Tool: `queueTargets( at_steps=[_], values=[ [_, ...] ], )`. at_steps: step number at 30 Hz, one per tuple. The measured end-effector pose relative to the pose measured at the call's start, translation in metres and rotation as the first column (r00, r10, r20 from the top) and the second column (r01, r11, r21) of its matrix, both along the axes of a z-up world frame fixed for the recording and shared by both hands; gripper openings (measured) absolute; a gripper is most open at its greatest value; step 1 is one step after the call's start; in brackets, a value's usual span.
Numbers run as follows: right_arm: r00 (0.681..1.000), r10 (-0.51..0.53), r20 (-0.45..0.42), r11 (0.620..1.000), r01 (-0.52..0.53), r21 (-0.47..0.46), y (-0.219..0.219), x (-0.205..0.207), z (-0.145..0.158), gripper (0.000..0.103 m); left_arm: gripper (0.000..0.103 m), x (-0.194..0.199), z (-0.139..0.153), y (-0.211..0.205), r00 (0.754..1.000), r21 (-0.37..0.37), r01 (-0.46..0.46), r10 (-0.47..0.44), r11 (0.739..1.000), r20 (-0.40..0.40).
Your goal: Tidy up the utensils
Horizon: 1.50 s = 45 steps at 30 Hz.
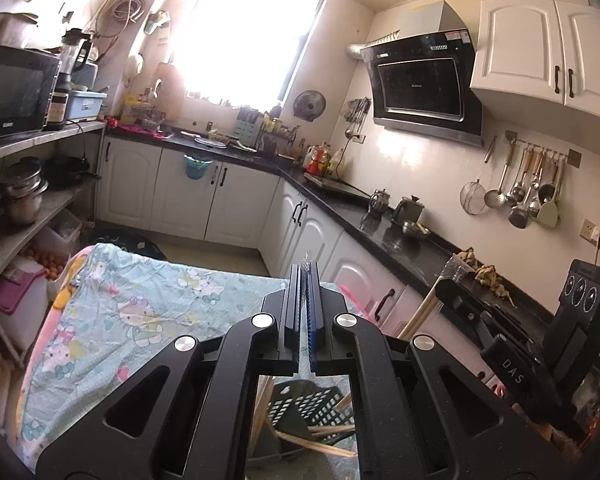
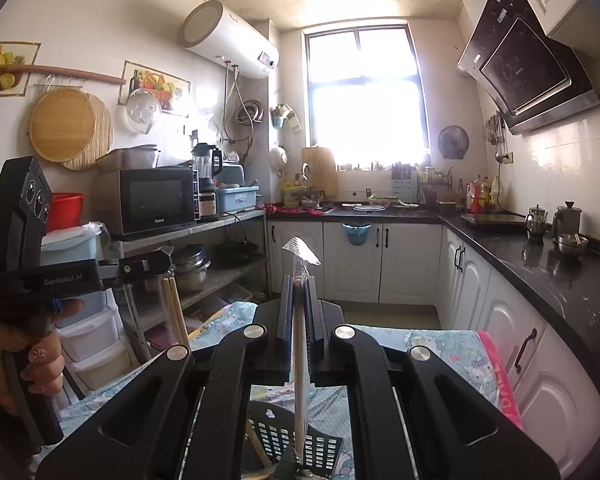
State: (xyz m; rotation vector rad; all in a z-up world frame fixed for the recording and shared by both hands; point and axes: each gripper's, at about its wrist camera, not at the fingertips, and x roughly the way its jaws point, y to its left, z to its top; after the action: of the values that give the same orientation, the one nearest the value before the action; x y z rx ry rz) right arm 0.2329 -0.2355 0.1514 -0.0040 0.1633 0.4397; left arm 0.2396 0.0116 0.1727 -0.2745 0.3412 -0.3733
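Observation:
My left gripper (image 1: 304, 276) is shut on a plastic-wrapped pair of chopsticks; its clear wrapper tip pokes out above the pads, and the pair (image 2: 176, 312) hangs from it in the right wrist view. My right gripper (image 2: 299, 286) is shut on another wrapped pair of chopsticks (image 2: 300, 360), held upright, its wrapper end sticking up. The same pair (image 1: 420, 312) shows under the right gripper in the left wrist view. Below both grippers stands a black perforated utensil basket (image 1: 300, 404) with several wooden chopsticks (image 1: 320, 446) in it; it also shows in the right wrist view (image 2: 284, 436).
The basket stands on a table covered with a cartoon-print cloth (image 1: 140, 300). A black countertop (image 1: 400, 240) with pots runs along the right. A shelf with a microwave (image 2: 156, 200) stands at the left. Ladles hang on a wall rail (image 1: 528, 184).

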Motion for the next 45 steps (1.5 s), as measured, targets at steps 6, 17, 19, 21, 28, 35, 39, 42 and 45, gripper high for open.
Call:
queueTargets(
  at_steps=[6,17,19,21,28,35,39,42,45],
  values=[
    [1.0,-0.012,-0.011,1.0,0.012,-0.026,0.004,0.009,-0.017,0.006,0.001,0.005,-0.019,-0.004,0.999,0.013,-0.001,0.001,1.0,-0.033],
    [0.995,-0.044,-0.087,0.997,0.038,-0.065,0.007,0.023,-0.048,0.006,0.001,0.012,-0.05,-0.011,0.995,0.035,0.004,-0.001,0.999,-0.097],
    [0.992,-0.051,-0.115,0.997,0.043,-0.07,0.007,0.025,-0.053,0.006,0.001,0.013,-0.055,-0.012,0.994,0.038,0.004,0.0,0.999,-0.108],
    [0.988,-0.059,-0.141,0.996,0.049,-0.072,0.008,0.027,-0.057,0.013,0.001,0.014,-0.06,-0.012,0.992,0.039,0.002,0.003,0.999,-0.127],
    [0.98,-0.062,-0.19,0.997,0.051,-0.064,0.009,0.024,-0.064,0.036,0.028,0.012,-0.066,-0.012,0.99,0.061,-0.003,0.012,0.998,-0.14],
    [0.976,-0.058,-0.208,0.997,0.047,-0.059,0.006,0.016,-0.065,0.045,0.05,0.002,-0.063,-0.001,0.991,0.046,-0.029,0.035,0.999,-0.132],
    [0.977,-0.057,-0.205,0.997,0.046,-0.061,0.005,0.009,-0.062,0.049,0.064,-0.005,-0.06,0.005,0.991,0.033,-0.042,0.045,0.999,-0.125],
    [0.978,-0.057,-0.2,0.997,0.046,-0.059,0.003,0.003,-0.059,0.051,0.07,-0.012,-0.056,0.011,0.992,0.015,-0.048,0.05,0.999,-0.114],
    [0.979,-0.056,-0.195,0.997,0.046,-0.055,0.001,-0.003,-0.056,0.054,0.077,-0.02,-0.051,0.014,0.994,0.003,-0.048,0.048,0.999,-0.102]
  ],
)
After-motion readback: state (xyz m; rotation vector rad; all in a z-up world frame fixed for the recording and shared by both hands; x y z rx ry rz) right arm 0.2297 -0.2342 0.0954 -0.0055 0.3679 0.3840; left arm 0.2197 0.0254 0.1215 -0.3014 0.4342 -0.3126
